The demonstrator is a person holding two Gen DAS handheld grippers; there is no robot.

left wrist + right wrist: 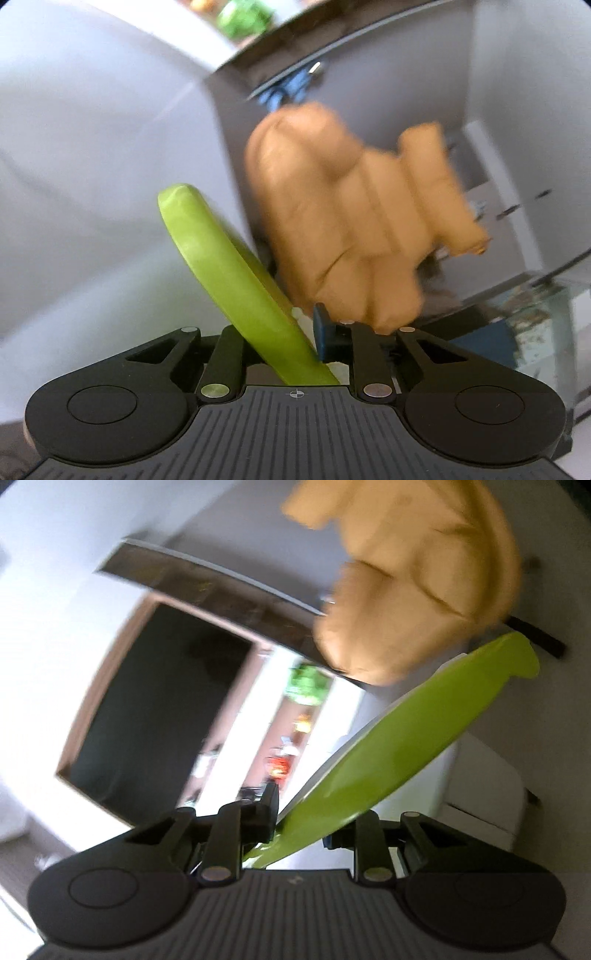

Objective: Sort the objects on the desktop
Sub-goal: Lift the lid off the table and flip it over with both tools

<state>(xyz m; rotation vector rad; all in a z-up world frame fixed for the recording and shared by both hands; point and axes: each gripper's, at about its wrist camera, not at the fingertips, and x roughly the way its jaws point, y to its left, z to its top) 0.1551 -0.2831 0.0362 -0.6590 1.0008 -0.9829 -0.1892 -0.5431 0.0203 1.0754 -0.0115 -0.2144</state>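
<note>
A lime-green plate [229, 273] stands tilted on edge between the jaws of my left gripper [284, 343], which is shut on its rim; one blue pad [323, 332] presses its right face. Beyond it a blurred tan plush toy [351, 221] fills the middle of the left wrist view. In the right wrist view the same green plate [406, 734] slants up to the right from my right gripper [306, 830], shut on its near edge. The tan plush toy [424, 572] sits by the plate's far end. Whether the toy rests on the plate I cannot tell.
Both views are tilted and blurred. A white wall and a dark shelf edge [295, 62] lie behind, with a green object [243, 14] at the top. A dark framed panel [159, 709] and a bright shelf with colourful items [295, 738] show in the right wrist view.
</note>
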